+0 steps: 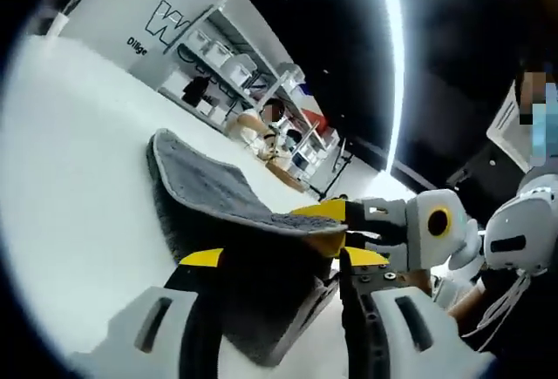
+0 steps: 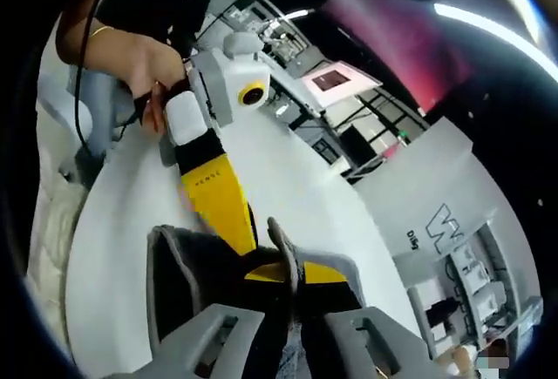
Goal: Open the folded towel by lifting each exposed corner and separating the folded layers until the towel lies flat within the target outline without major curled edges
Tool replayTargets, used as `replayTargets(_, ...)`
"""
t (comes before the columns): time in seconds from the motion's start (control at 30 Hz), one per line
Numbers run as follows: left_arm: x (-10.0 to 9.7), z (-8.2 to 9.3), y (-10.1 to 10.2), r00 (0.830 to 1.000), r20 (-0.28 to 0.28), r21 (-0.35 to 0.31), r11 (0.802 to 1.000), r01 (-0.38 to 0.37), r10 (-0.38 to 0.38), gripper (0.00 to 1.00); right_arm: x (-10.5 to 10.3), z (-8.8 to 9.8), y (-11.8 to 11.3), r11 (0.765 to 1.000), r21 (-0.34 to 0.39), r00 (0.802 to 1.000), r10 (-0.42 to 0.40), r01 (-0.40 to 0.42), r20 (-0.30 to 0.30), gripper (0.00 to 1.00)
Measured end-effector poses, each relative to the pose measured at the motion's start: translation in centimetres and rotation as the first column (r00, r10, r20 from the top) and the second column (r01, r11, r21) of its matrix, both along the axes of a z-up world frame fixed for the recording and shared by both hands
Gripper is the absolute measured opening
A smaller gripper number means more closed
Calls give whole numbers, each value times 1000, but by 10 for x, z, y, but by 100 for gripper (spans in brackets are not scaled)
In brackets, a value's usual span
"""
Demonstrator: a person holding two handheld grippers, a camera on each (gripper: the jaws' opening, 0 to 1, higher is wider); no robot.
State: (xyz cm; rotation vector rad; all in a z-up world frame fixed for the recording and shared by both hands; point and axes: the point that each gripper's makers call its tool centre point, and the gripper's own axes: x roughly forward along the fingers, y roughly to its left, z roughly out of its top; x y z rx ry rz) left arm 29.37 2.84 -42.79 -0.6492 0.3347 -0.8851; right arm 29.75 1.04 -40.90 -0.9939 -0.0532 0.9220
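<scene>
towel (image 1: 209, 189): dark grey | table (image 1: 70, 152): white | left gripper (image 1: 277, 267): grey, yellow tips | right gripper (image 2: 292, 281): grey, yellow tips

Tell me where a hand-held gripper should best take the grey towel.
Probably at the lifted corner of the grey towel, coming in from the open edge side. There the top layer arches clear of the white table, so a jaw can slide under one layer alone.

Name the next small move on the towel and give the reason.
Probably draw the two grippers apart to peel the layers open. The left gripper and the right gripper both pinch the grey towel, whose lifted layer arches above the white table, not yet flat.
</scene>
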Motion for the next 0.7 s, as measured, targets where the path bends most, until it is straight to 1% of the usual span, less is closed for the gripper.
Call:
replayTargets(0.07,1,3,0,1000,-4,-23,1000,8,-8,50,0,0,0,1000,3,1000,0,0,-1,0)
replayTargets(0.1,0,6,-2,1000,-17,-56,998,21,-22,51,0,1,-1,1000,10,1000,-3,3,2,0)
replayTargets(0.2,1,8,-4,998,-50,-99,995,32,-37,54,-1,3,-1,1000,16,1000,-4,4,6,0)
replayTargets(0.27,1,12,-7,998,-25,-110,992,57,-60,59,-3,3,-2,1000,18,1000,-3,2,11,0)
replayTargets(0.37,5,15,-8,996,-47,-143,988,65,-72,63,-5,4,-3,1000,13,1000,-1,1,27,0)
replayTargets(0.57,20,13,-2,996,-70,-138,989,53,-63,61,-9,4,-4,1000,11,999,1,-2,36,0)
replayTargets(0.63,22,15,-1,994,-69,-154,986,71,-82,60,-9,3,-4,1000,8,999,4,-4,35,0)
replayTargets(0.7,26,14,0,993,-73,-155,984,84,-96,58,-11,1,-2,1000,4,999,11,-11,38,0)
